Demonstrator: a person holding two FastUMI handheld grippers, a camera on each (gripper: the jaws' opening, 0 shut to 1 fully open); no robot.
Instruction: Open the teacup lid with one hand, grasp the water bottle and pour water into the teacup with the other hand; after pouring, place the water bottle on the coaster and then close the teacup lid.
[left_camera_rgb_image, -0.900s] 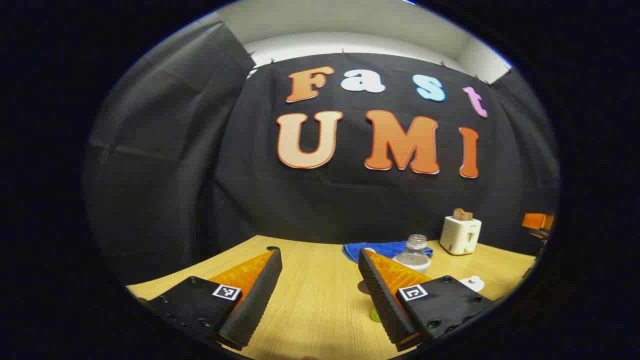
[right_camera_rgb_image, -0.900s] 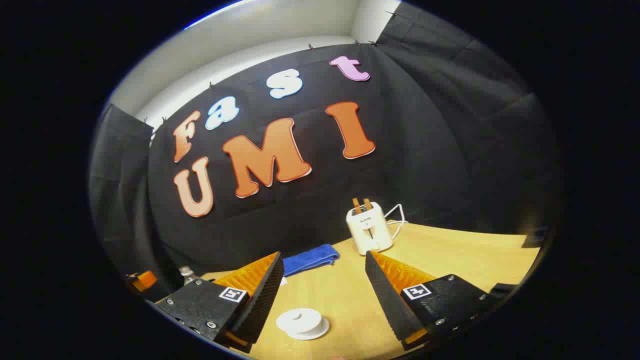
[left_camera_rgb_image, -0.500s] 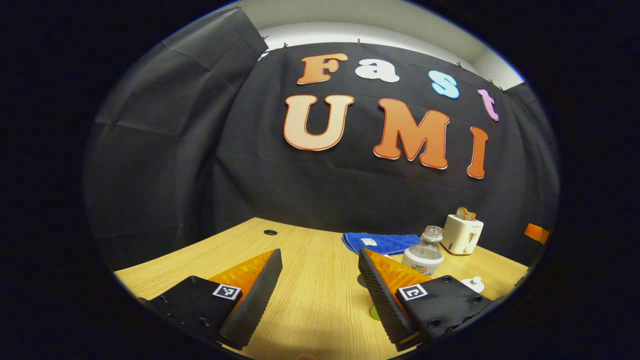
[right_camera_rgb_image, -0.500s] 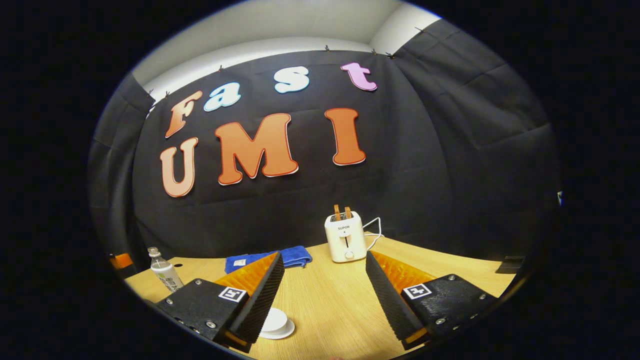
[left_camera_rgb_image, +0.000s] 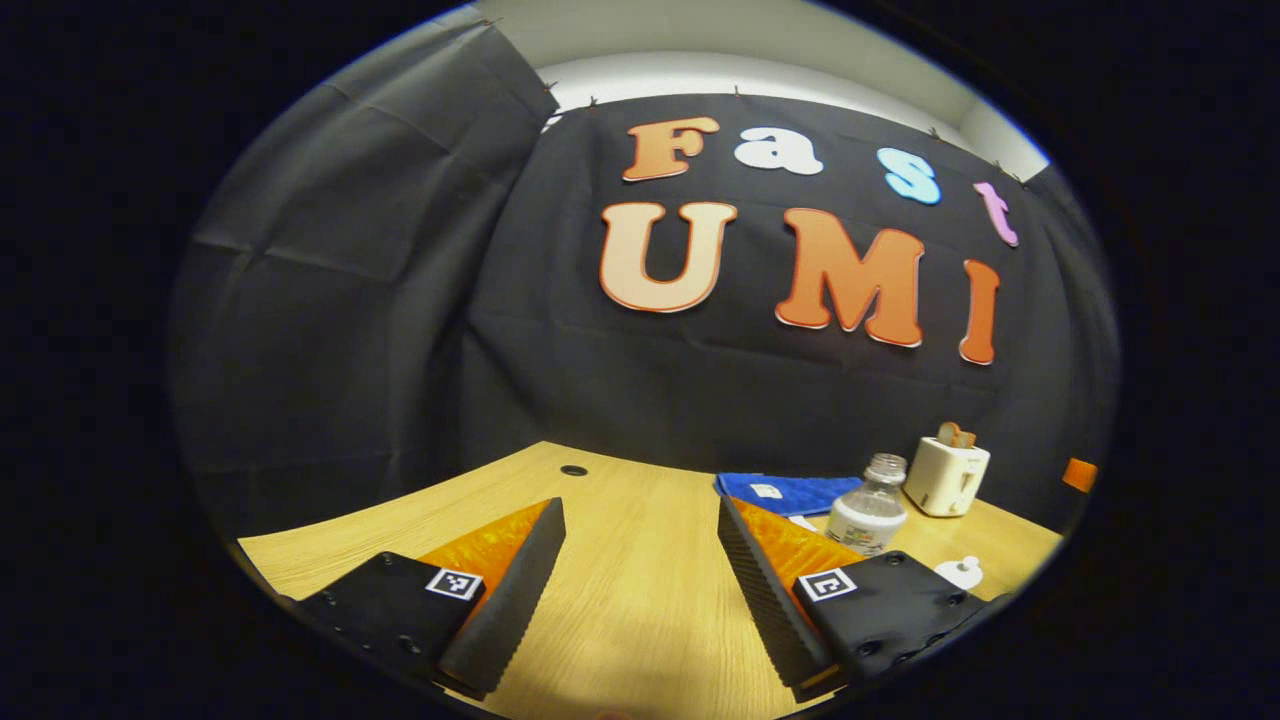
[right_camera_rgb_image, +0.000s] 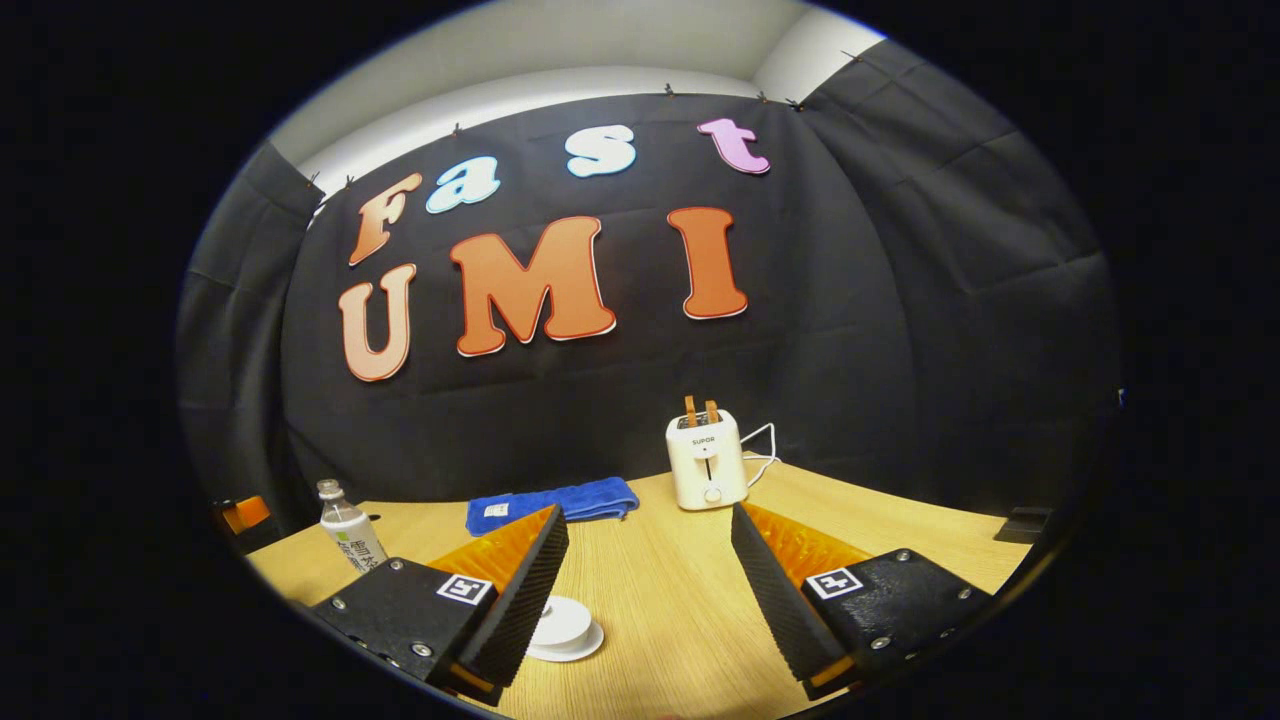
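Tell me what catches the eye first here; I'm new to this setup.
In the right gripper view, a white toaster stands at the table's far edge, a blue cloth to its left. A bottle stands far left, a lidded teacup just before the open right gripper. The left gripper is open too.

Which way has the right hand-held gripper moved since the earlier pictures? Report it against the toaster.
Yes. The right hand-held gripper rolled level: the toaster, leaning in its view earlier, now stands upright, and the water bottle has appeared at left.
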